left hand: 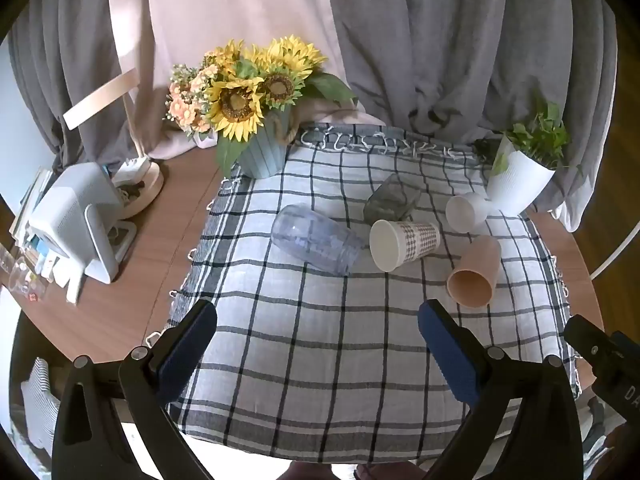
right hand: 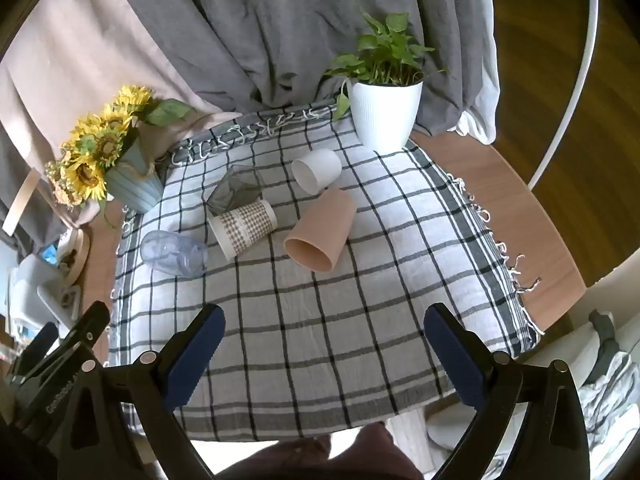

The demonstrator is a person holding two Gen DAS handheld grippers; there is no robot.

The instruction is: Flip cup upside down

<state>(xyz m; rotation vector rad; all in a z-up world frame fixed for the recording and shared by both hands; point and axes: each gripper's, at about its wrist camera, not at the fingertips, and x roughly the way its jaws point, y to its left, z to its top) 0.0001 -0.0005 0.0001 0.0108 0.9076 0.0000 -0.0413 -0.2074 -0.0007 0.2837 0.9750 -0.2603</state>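
Now your left gripper [left hand: 318, 328] and right gripper [right hand: 324, 332] both hang wide open, holding nothing; the peach plastic cup [right hand: 322, 236] lies on its side on the checked cloth [right hand: 320, 320], beside the houndstooth paper cup [right hand: 244, 228].

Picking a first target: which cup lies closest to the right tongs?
The peach cup, lying on its side, mouth toward the right tongs; the other cups lie farther back.

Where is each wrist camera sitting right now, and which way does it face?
Left wrist: low at the near table edge, facing the sunflower pot; own open left gripper shows, right gripper's body at the right edge.
Right wrist: beside it to the right, facing the white planter; own open right gripper shows, left gripper's body at the left.
Shared: checked cloth and five cups lying sideways, including the pink cup.
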